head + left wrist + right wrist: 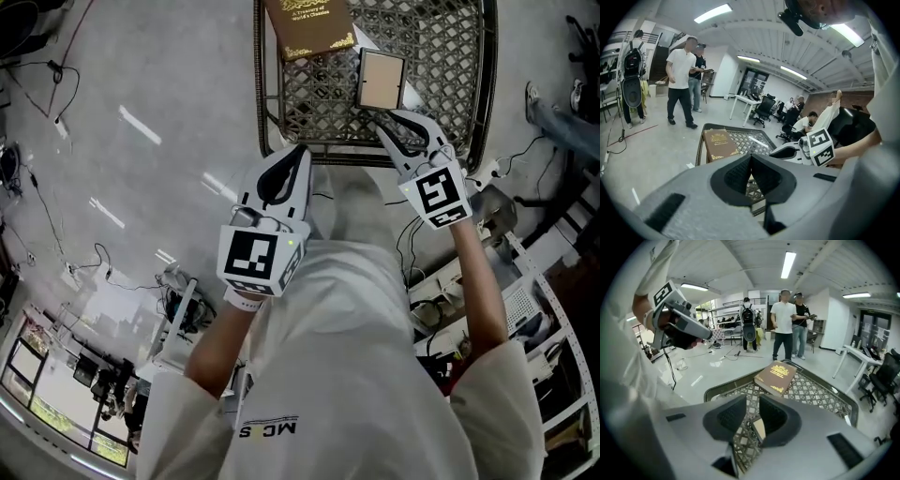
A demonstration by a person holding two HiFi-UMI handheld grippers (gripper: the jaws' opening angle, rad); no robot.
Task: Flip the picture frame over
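At table's near edge: both grippers hang over the rim of a dark lattice table point(274, 112); nothing gripped yet.
Book point(309, 26): brown w/ gold print, flat toward table's far-left corner, apart from the frame; no part in the job.
Left gripper point(298, 155): over near-left corner, fingers pressed together at the tips, nothing btwn them.
Right gripper point(405, 127): over near edge toward the right, just beside frame's near edge; fingers spread, frame seen thru the gap beyond the tips, pads not on it.
Picture frame point(382, 81): small, dark border, pale tan face up, lying flat on the lattice right of the book, toward table's right edge; can't tell if front or back shows.
Progress: approach stage only, by the look of it; frame untouched, not yet flipped. Left to do: take an edge, turn it over, set it back flat.
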